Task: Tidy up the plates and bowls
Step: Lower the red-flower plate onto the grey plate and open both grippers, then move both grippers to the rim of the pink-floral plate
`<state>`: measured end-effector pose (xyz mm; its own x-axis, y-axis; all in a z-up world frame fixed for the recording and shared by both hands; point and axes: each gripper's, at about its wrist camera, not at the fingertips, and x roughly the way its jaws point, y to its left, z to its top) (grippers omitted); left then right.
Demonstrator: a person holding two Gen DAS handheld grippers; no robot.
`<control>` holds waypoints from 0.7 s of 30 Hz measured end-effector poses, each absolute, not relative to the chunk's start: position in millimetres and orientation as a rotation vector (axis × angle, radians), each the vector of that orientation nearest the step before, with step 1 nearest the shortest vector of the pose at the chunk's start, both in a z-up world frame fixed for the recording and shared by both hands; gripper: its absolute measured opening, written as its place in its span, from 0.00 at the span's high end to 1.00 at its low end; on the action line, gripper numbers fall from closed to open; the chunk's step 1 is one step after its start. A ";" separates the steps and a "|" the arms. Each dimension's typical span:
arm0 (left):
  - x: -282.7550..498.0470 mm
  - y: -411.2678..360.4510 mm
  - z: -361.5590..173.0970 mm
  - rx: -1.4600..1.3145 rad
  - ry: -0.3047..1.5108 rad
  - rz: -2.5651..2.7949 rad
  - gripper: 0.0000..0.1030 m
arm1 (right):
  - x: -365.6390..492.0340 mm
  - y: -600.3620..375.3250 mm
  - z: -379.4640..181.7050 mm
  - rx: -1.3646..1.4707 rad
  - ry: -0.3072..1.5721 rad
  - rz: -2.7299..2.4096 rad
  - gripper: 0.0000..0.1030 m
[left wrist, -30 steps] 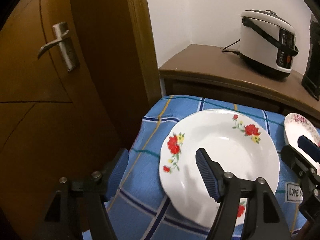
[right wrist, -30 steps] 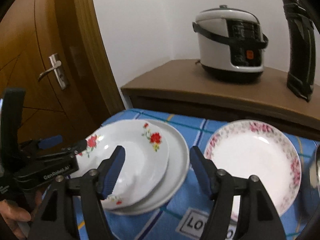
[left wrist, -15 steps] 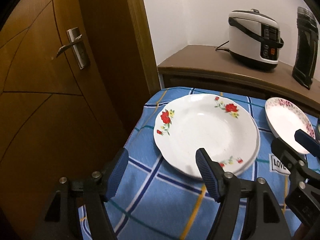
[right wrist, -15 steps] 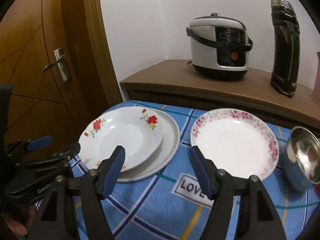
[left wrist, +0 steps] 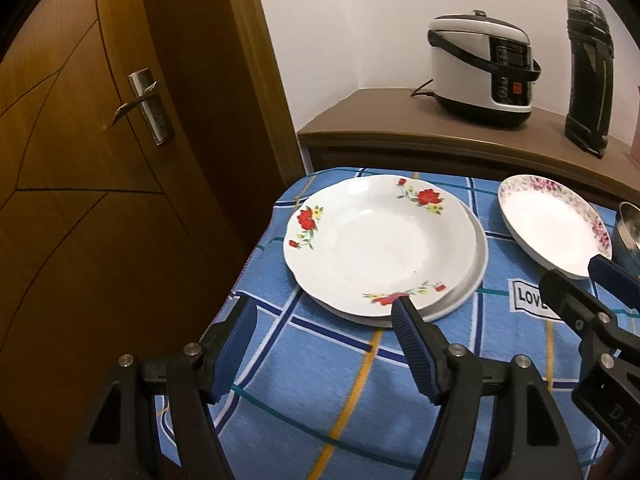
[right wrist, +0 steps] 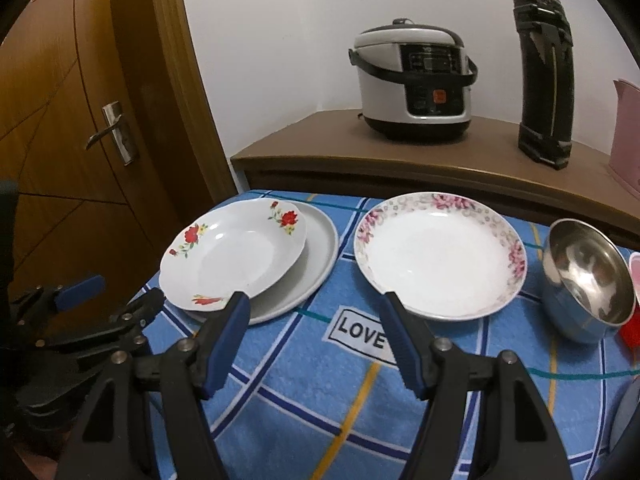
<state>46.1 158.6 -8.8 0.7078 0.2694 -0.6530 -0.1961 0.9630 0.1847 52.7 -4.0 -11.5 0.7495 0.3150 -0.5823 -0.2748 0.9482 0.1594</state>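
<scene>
Right wrist view shows the dishes best: a white deep plate with red roses (right wrist: 234,258) and a scalloped rim sits stacked on a plain pale plate (right wrist: 310,258), shifted toward its left side so a crescent of the lower plate shows on the right. Just beside this stack, apart from it, lies a white plate with a pink floral border (right wrist: 440,256), and further right a shiny steel bowl (right wrist: 588,280) stands tilted, its mouth turned toward the camera. All rest on a blue checked tablecloth (right wrist: 320,380) bearing a "LOVE" label (right wrist: 360,332). The right gripper (right wrist: 314,308) hovers over bare cloth near the front rims of both plates, its jaws wide apart and holding nothing. The left gripper (left wrist: 324,312) is likewise spread and empty, its right finger (left wrist: 412,344) just in front of the rose plate's near rim. The stack sits close to the table's left edge, beyond which a wooden door (left wrist: 100,200) stands near. Behind the table, a brown cabinet (right wrist: 400,160) carries a rice cooker (right wrist: 414,84) and a tall dark flask (right wrist: 544,92). The front part of the cloth lies bare.
</scene>
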 end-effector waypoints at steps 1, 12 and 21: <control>45.4 156.4 -8.0 0.109 0.740 0.257 0.30 | 51.1 -5.8 -10.3 0.066 0.646 0.322 0.34; 36.5 143.3 -2.5 0.110 0.734 0.231 0.30 | 38.6 -21.8 -5.0 0.076 0.652 0.310 0.34; 28.5 128.6 1.4 0.125 0.723 0.216 0.30 | 24.2 -29.9 4.5 0.072 0.625 0.302 0.34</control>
<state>28.5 128.6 1.4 0.7289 0.2385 -0.6417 -0.1528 0.9704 0.1871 24.2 -29.9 4.5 0.7685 0.3001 -0.5651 -0.2568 0.9536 0.1573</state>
